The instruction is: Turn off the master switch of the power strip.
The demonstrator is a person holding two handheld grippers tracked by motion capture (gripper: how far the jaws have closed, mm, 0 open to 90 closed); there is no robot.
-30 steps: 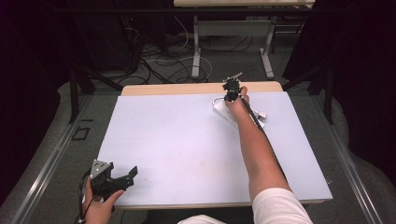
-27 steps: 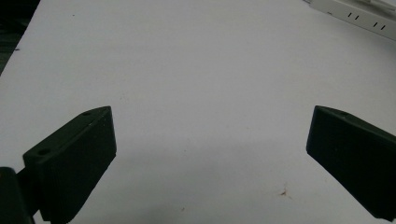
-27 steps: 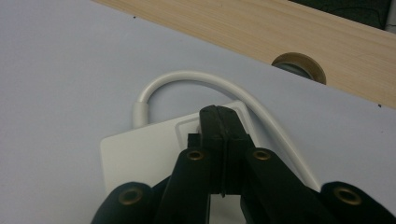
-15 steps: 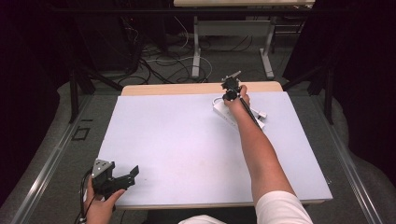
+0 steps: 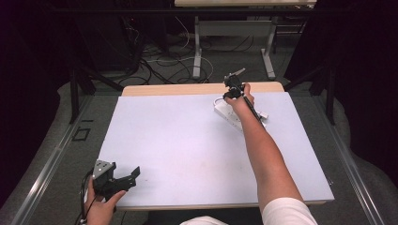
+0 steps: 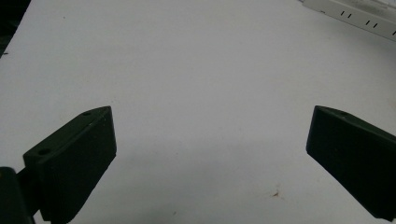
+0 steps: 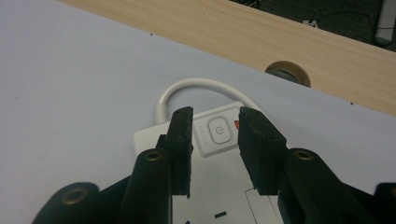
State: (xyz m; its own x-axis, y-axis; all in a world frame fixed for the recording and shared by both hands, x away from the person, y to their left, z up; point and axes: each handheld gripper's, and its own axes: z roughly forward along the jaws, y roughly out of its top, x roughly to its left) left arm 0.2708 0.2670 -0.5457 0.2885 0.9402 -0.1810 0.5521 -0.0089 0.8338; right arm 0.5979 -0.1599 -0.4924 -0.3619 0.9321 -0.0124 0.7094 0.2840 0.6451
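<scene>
Lay on the far right part of the white table (image 5: 187, 145), a white power strip (image 5: 228, 114), set at a slant, its round power button (image 7: 220, 131) and a small red mark beside it near one end; curved out from that end and back under the body, a short white cord (image 7: 196, 85); showed again at the top right corner of the left gripper view, the same power strip (image 6: 355, 18), with dark socket slots along it.

Hung just over the button end, the right gripper (image 7: 215, 140), held in the right hand (image 5: 240, 101) on a long bare forearm reaching across the table; stood a little apart, its two black jaws, either side of the button as seen along them, closed on nothing; cannot tell whether touching the strip's top.

Ran behind the strip, a bare wooden edge (image 7: 289, 46) of the table, with a round hole (image 7: 288, 71) in it.

Rested well apart, at the near left corner of the table, the left gripper (image 5: 126, 177) in the left hand (image 5: 101, 206); spread wide, its jaws, over bare white surface.
</scene>
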